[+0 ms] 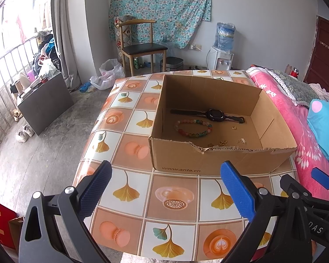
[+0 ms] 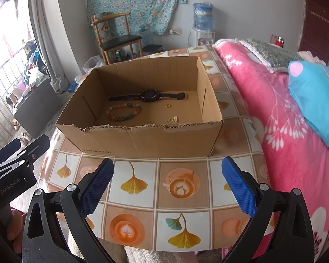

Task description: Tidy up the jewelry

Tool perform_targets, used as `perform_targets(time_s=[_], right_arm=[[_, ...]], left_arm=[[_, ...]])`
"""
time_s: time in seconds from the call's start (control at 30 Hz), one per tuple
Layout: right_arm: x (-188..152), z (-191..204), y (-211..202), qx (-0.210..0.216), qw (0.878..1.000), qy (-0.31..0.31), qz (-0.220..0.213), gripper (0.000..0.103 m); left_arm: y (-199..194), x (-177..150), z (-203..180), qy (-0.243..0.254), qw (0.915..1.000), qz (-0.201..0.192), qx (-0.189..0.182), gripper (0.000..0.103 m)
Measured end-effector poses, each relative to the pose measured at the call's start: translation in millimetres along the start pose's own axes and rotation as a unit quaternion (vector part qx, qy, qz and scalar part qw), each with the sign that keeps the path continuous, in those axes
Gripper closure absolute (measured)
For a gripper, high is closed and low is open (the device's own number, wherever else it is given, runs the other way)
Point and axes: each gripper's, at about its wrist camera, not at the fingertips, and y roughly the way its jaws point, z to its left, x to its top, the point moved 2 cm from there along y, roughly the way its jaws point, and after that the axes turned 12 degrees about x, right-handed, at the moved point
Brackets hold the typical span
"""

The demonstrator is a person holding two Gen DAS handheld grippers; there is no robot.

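Both claws are spread wide with nothing between the blue pads; the left claw hangs over the near part of the tabletop, and the right claw sits just beside it on its right, also empty, with its tip poking into the left camera's corner; neither touches anything.

Straight ahead of both claws is an open cardboard box with a ragged torn front edge and "www.anta.cn" printed on the near wall; it sits on the patterned tabletop, slightly right of the left claw's centre and about dead ahead of the right one.

All the jewelry is inside the box, lying on its floor: a black watch stretched out flat toward the far wall; a multicoloured bead bracelet just in front of it, nearer the claws and a bit left; a small gold ring off to the right of the bracelet, apart from it; a few tiny gold pieces close behind the torn front edge, too small to make out properly.

Off to the right of the claws, a bed with a pink floral blanket butts up against the tabletop; way beyond the box there's a wooden chair by the wall and a water dispenser.
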Motion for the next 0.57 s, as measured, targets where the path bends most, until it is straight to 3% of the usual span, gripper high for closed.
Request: perform_targets(time_s=[0.57], right_arm=[[0.2, -1.6, -1.3, 0.001, 1.0, 0.002, 0.001, 0.008]], left_arm=[[-2.7, -1.1, 0.0, -0.008, 1.0, 0.002, 0.002, 0.005]])
